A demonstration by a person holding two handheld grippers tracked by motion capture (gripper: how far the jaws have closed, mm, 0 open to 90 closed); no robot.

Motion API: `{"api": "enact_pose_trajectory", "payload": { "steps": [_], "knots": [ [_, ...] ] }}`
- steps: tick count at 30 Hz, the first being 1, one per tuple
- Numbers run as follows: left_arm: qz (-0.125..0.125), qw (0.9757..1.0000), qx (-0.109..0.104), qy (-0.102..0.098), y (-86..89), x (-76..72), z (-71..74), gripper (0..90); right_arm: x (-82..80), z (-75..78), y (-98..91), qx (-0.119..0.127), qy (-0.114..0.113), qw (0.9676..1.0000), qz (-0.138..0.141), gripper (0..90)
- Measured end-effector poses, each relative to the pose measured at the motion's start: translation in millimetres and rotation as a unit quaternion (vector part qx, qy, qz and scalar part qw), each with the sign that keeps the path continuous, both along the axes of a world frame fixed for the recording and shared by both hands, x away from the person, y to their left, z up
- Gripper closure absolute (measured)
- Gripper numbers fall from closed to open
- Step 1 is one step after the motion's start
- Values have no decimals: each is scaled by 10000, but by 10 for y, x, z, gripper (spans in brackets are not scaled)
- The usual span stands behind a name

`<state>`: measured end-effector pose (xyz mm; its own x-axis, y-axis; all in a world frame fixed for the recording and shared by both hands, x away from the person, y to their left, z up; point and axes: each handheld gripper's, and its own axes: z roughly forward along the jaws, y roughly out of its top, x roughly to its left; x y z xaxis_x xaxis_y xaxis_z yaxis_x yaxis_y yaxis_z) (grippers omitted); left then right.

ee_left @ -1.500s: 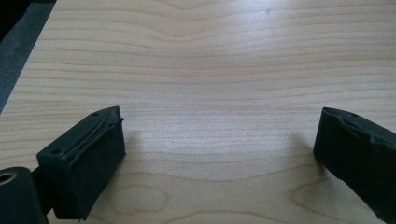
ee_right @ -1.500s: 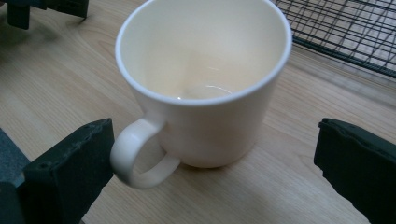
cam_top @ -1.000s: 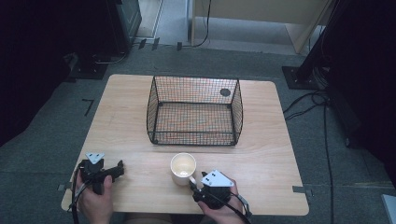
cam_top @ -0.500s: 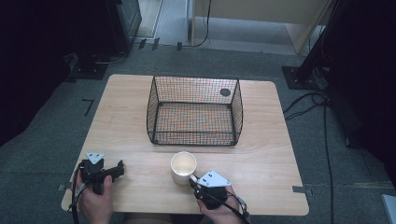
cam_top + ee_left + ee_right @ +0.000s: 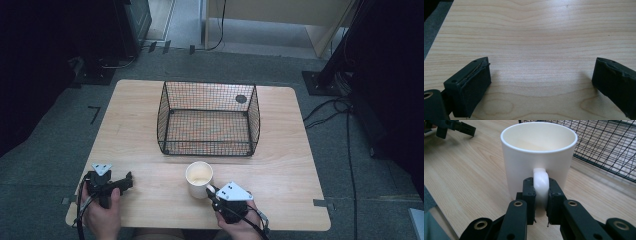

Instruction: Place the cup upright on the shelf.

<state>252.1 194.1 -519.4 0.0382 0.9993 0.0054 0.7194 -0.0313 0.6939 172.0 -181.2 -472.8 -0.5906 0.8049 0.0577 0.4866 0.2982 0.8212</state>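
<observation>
Near the bench's [image 5: 280, 165] front edge, about midway along it, the white mug [image 5: 199, 178] stands upright in front of the wire basket [image 5: 209, 119]. The right tongs [image 5: 541, 202] are clamped on its handle. The left tongs [image 5: 127, 179], jaws spread wide and apparently just above bare wood, sit by the front left corner.
</observation>
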Motion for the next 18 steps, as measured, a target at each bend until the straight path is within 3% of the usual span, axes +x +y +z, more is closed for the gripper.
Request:
{"api": "enact_pose_trajectory", "payload": {
  "steps": [18],
  "knots": [
    [-2,10000,2,3,1,0,0,22,57,321,-96,70,-249,9996,93,806]
  ]
}}
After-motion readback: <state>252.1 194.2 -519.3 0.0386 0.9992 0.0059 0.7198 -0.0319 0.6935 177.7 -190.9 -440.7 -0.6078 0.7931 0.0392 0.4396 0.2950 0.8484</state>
